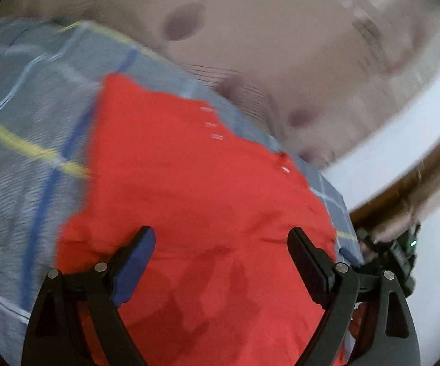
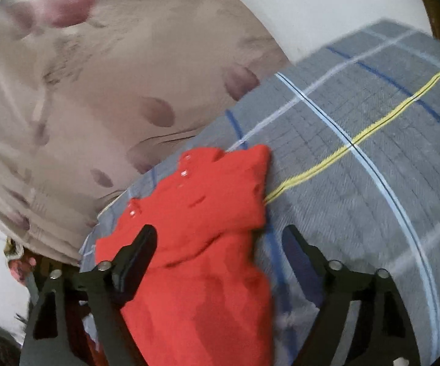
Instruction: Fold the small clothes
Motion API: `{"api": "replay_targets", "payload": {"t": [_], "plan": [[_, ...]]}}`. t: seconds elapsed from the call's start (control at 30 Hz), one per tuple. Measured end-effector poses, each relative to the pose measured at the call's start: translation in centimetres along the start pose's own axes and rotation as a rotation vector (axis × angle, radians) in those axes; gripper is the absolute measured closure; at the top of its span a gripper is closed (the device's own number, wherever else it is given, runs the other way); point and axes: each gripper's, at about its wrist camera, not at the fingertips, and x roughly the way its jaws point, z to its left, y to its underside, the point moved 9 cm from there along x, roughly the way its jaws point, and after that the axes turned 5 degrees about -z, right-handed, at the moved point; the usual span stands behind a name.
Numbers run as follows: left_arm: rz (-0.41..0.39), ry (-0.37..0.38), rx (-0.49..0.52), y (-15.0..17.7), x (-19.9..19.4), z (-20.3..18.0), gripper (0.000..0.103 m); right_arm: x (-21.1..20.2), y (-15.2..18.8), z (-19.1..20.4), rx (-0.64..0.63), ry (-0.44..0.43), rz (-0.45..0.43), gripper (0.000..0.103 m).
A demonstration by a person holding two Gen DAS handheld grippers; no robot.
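A small red garment (image 1: 195, 189) with snap buttons lies spread on a grey checked cloth (image 1: 22, 140). My left gripper (image 1: 221, 238) is open and hovers over the garment's near part, empty. In the right wrist view the same red garment (image 2: 207, 213) lies partly folded, one edge doubled over. My right gripper (image 2: 218, 238) is open above it, its left finger (image 2: 137, 256) over the red fabric and its right finger (image 2: 305, 259) over the grey cloth. Both views are motion-blurred.
The grey cloth (image 2: 357, 152) with blue, white and yellow lines covers the work surface. A beige floral fabric (image 2: 98, 91) lies beyond it. The other gripper's body (image 1: 402, 253) shows at the right edge of the left wrist view.
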Motion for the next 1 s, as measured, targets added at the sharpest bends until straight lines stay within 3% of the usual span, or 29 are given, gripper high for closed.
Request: {"api": "replay_targets", "payload": {"t": [0.07, 0.17, 0.27, 0.4, 0.5, 0.53, 0.6, 0.63, 0.73, 0.8, 1.0], "plan": [[-0.008, 0.014, -0.016, -0.1, -0.4, 0.7, 0.015, 1.9, -0.4, -1.1, 0.047, 0.007, 0.062, 0.044], [-0.027, -0.014, 0.063, 0.2, -0.7, 0.5, 0.015, 4.0, -0.3, -1.5, 0.081, -0.01, 0.137, 0.086], [-0.065, -0.013, 0.093, 0.5, -1.0, 0.6, 0.015, 3.8, -1.3, -0.4, -0.015, 0.051, 0.095, 0.094], [-0.12, 0.011, -0.008, -0.2, -1.4, 2.0, 0.015, 3.4, -3.4, 2.8, -0.119, 0.07, 0.041, 0.096], [-0.152, 0.005, -0.023, -0.5, -1.8, 2.4, 0.015, 3.2, -4.9, 7.0, -0.13, -0.048, 0.022, 0.097], [-0.156, -0.001, -0.019, -0.5, -1.9, 2.4, 0.015, 2.4, -5.6, 9.1, -0.133, -0.13, -0.016, 0.097], [-0.176, -0.015, -0.015, -0.5, -2.2, 2.3, 0.015, 1.0, -6.5, 10.3, -0.165, -0.171, -0.094, 0.098], [-0.187, -0.02, -0.016, -0.5, -2.3, 2.4, 0.015, 1.3, -6.7, 9.3, -0.166, -0.138, -0.106, 0.098], [-0.217, -0.032, -0.029, -0.7, -2.7, 2.6, 0.015, 4.8, -5.4, 2.5, -0.038, -0.028, -0.019, 0.097], [-0.217, -0.038, -0.032, -0.7, -2.6, 2.7, 0.015, 6.5, -3.6, -0.2, 0.001, -0.019, 0.05, 0.097], [-0.215, -0.048, -0.027, -0.8, -2.4, 2.6, 0.015, 6.6, -2.8, -1.3, 0.053, -0.057, 0.083, 0.093]]}}
